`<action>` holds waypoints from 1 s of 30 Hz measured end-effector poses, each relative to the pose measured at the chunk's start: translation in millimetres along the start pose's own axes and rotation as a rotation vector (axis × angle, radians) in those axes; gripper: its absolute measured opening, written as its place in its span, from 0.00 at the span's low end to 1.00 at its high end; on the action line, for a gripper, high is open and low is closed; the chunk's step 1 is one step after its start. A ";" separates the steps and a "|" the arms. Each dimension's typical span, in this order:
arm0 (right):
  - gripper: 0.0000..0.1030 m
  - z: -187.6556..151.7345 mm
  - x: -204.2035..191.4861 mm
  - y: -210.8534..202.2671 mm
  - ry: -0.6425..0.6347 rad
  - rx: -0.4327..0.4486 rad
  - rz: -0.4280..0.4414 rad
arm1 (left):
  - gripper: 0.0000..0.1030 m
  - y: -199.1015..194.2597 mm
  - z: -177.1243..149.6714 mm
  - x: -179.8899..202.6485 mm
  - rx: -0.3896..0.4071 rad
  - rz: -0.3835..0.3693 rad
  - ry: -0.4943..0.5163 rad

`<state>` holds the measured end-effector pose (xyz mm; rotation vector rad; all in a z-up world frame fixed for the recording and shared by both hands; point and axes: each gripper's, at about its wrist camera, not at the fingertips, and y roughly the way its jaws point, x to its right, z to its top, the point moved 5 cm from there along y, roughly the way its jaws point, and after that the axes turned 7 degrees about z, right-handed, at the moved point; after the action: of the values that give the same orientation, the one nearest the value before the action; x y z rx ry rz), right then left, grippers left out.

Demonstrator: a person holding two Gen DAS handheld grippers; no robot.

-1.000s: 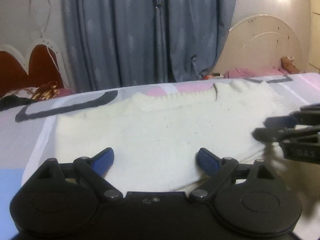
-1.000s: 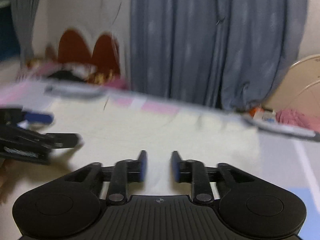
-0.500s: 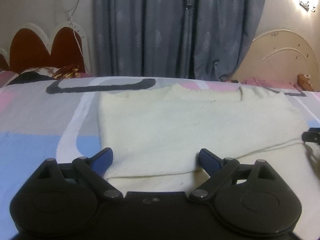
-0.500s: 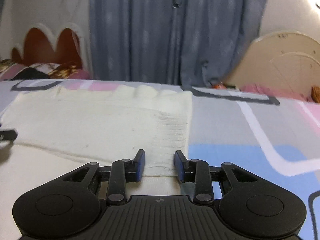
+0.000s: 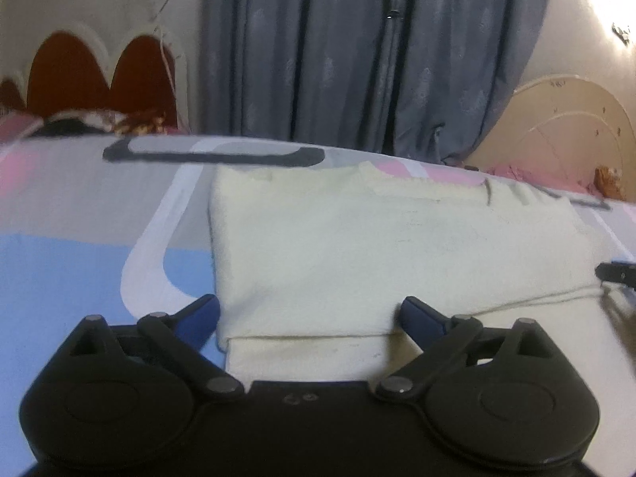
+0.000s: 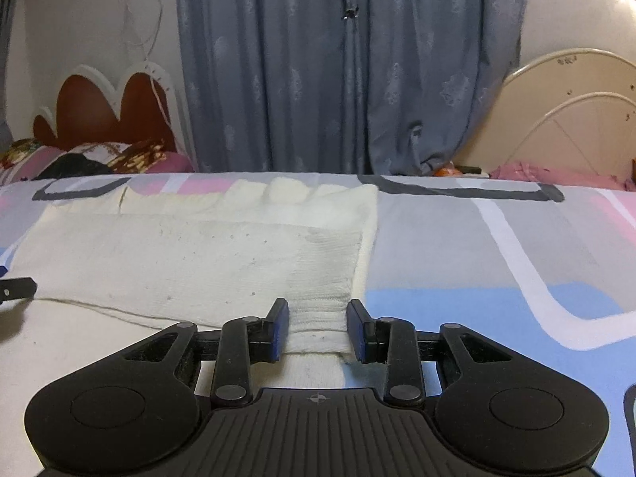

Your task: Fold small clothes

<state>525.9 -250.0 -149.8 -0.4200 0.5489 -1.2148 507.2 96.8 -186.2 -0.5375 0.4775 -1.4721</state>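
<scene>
Sweater (image 5: 357, 254) folded | left fingers (image 5: 202, 310) spread, just widened | right fingers (image 6: 278, 318) apart astride cuff

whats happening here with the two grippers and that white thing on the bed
A person is folding a cream knit garment on a patterned bedsheet. One layer is already folded over. The left gripper has just been opening and stands wide over the near left corner. The right gripper straddles the near right edge, not clearly pinching it.
</scene>
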 end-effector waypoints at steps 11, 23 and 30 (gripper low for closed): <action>0.09 0.2 2.6 -0.5 0.012 -0.004 0.098 | 0.92 -1.3 -1.0 -2.3 0.015 0.015 -0.026; 0.29 3.0 2.4 -21.6 -0.005 0.024 -0.016 | 0.91 -32.1 9.0 1.3 0.125 0.131 0.020; 0.38 4.5 -61.6 -7.5 -0.092 0.021 0.138 | 0.95 -9.4 10.2 80.3 0.083 0.025 0.171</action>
<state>507.6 -193.4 -131.3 -0.4108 0.4780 -1.0628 509.7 16.9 -170.5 -0.3399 0.5524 -1.5142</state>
